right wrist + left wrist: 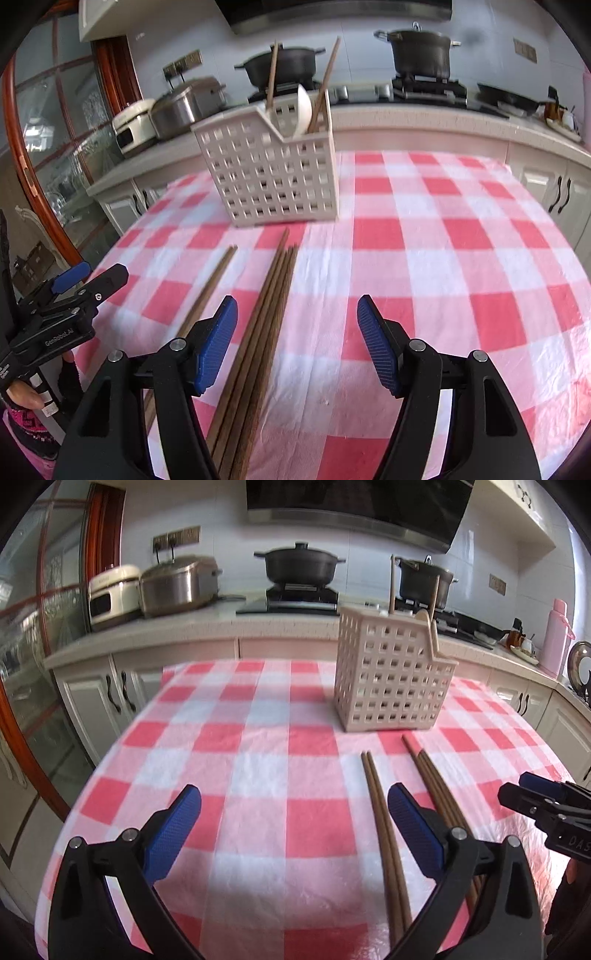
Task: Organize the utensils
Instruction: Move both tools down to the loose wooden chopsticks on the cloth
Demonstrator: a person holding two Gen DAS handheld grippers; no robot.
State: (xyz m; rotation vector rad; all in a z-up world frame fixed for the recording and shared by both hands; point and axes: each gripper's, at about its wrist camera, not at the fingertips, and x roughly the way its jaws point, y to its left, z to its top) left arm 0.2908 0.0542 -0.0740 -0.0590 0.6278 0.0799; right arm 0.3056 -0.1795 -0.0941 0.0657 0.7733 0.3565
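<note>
Left gripper (293,825): bottom of the left wrist view, blue pads spread wide with nothing between them but cloth; released.
Right gripper (297,341): bottom of the right wrist view, jaws parted, pressing on nothing; the bundle's near end runs just inside the left pad.
Pair of chopsticks (384,843): flat on the cloth, lower centre-right of the left wrist view, just inside that gripper's right-hand pad.
Bundle of chopsticks (258,343): several lying side by side, lower centre of the right wrist view, just beside the pair.
Tablecloth (258,760): red, pink and white check, covering the table.
Utensil holder (391,675): beige perforated box standing upright beyond the chopstick tips, centre-right of the left wrist view; two chopsticks and a pale spoon (301,109) stand in it.
Counter behind: two dark pots (301,563) on the stove, top centre; a steel cooker (179,583) upper left.
</note>
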